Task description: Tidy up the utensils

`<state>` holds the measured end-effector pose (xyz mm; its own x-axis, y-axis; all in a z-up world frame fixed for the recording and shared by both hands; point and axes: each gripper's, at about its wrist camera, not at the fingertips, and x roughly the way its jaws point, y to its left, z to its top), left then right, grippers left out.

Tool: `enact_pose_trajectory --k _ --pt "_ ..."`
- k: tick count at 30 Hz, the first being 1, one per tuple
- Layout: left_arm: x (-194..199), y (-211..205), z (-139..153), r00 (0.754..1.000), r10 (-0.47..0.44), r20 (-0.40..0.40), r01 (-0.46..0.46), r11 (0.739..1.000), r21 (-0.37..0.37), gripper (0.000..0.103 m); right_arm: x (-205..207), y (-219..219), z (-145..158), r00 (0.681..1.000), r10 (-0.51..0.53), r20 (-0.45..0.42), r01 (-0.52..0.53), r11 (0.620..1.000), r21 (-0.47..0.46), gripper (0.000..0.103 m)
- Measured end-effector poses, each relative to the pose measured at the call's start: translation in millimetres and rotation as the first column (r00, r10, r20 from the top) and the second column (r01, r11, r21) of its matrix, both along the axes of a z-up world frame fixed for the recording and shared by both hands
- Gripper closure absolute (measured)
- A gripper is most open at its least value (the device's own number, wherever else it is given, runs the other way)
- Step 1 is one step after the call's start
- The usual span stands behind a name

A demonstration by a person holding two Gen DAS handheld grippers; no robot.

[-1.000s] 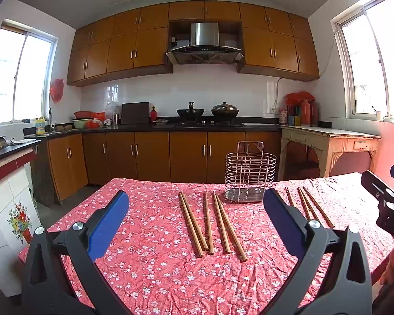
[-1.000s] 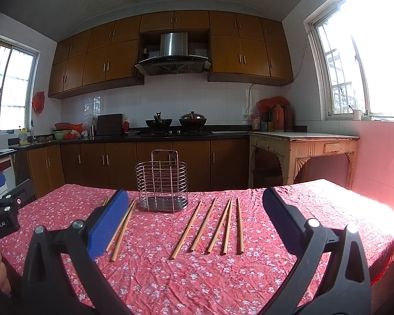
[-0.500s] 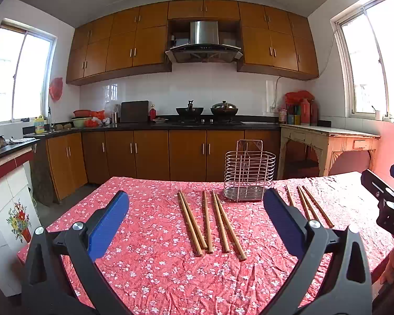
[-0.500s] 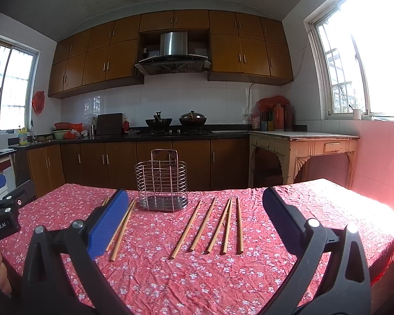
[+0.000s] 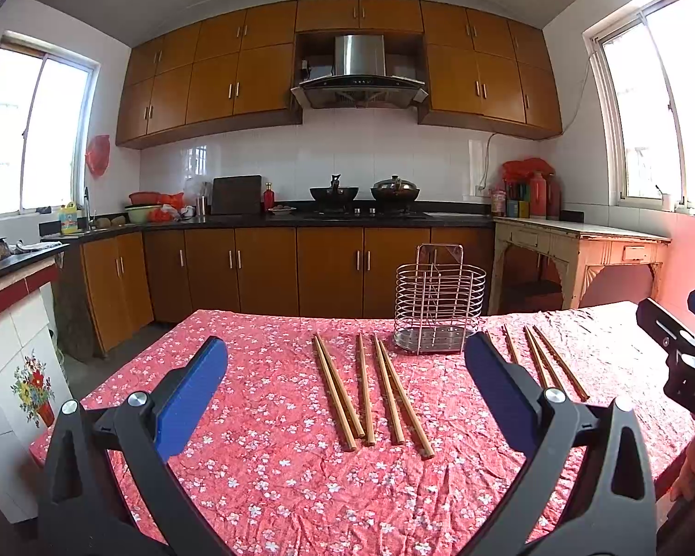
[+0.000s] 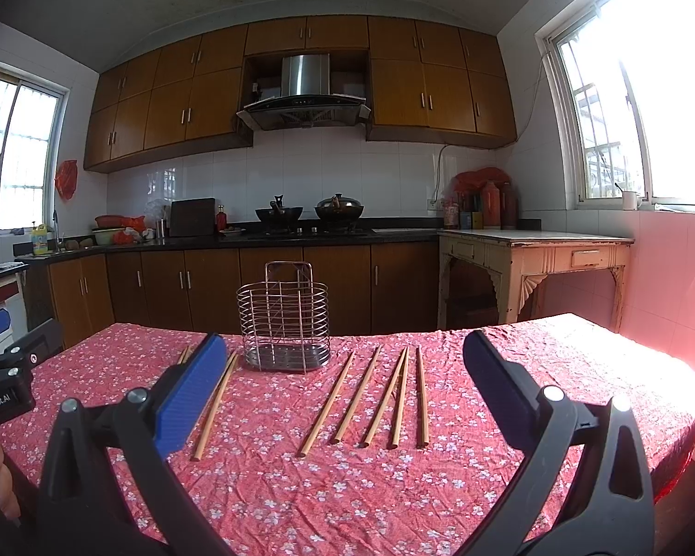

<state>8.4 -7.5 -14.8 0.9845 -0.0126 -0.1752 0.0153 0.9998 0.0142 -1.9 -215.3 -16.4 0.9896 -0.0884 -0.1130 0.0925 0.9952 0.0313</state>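
A wire utensil holder [image 5: 439,299] stands empty at the far middle of the table; it also shows in the right wrist view [image 6: 283,319]. Several wooden chopsticks [image 5: 365,387] lie flat to its left, and several more [image 5: 544,363] lie to its right. In the right wrist view the right group [image 6: 384,396] lies ahead and the left group [image 6: 214,405] sits partly behind a finger. My left gripper [image 5: 345,391] is open and empty, above the near table. My right gripper [image 6: 345,391] is open and empty too.
The table wears a red flowered cloth [image 5: 278,463]. Its right edge [image 6: 685,417] drops off in bright sunlight. Kitchen cabinets [image 5: 264,268] and a pale side table [image 6: 537,255] stand beyond the far edge. The other gripper shows at each view's side [image 5: 685,361].
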Motion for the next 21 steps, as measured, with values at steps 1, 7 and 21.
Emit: enact_pose_trajectory --k 1,7,21 --pt "0.0 -0.2 -0.4 1.000 0.000 0.000 0.000 1.000 0.000 0.002 -0.3 0.3 0.0 1.000 0.000 0.000 0.000 1.000 0.000 0.004" --pt "0.2 1.0 0.4 1.000 0.001 0.000 -0.001 1.000 -0.001 0.002 -0.4 0.5 0.9 1.000 0.000 -0.001 0.000 1.000 0.000 0.004" --pt "2.0 -1.2 -4.9 1.000 0.003 -0.012 -0.003 1.000 -0.002 0.002 7.7 -4.4 -13.4 1.000 -0.001 -0.007 0.001 1.000 0.002 0.004"
